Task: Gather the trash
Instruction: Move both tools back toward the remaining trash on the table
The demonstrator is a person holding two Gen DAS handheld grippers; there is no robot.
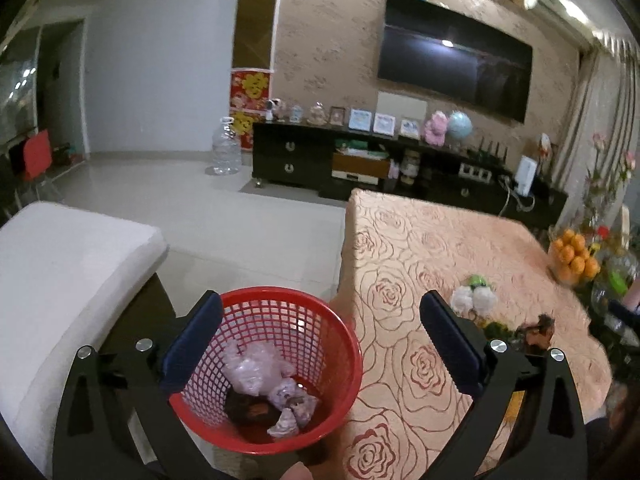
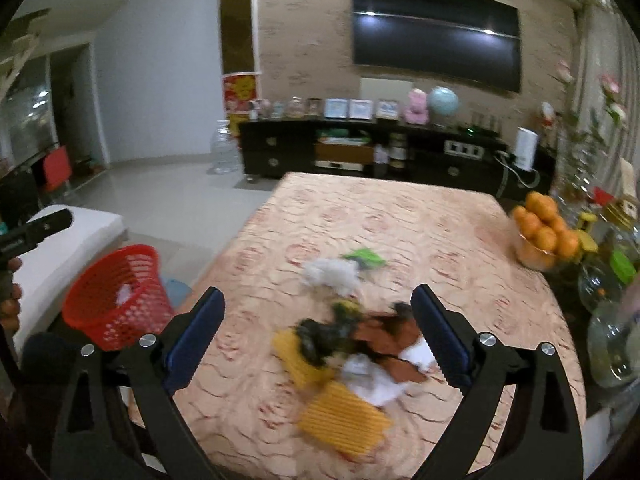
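Rose-patterned tablecloth (image 2: pixel 400 216) covers the table where the trash pile (image 2: pixel 352 356) of wrappers and tissue lies. Just off the table's left edge stands the red mesh basket (image 1: pixel 272 364), presumably placed for easy dropping. Left gripper (image 1: pixel 320 344) gapes empty above the basket; right gripper (image 2: pixel 320 336) spreads wide over the pile, gripping nothing.

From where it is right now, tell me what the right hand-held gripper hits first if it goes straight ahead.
Probably the trash pile on the table: the open right hand-held gripper points down at it, nothing between. The picture is blurred, so depth is uncertain.
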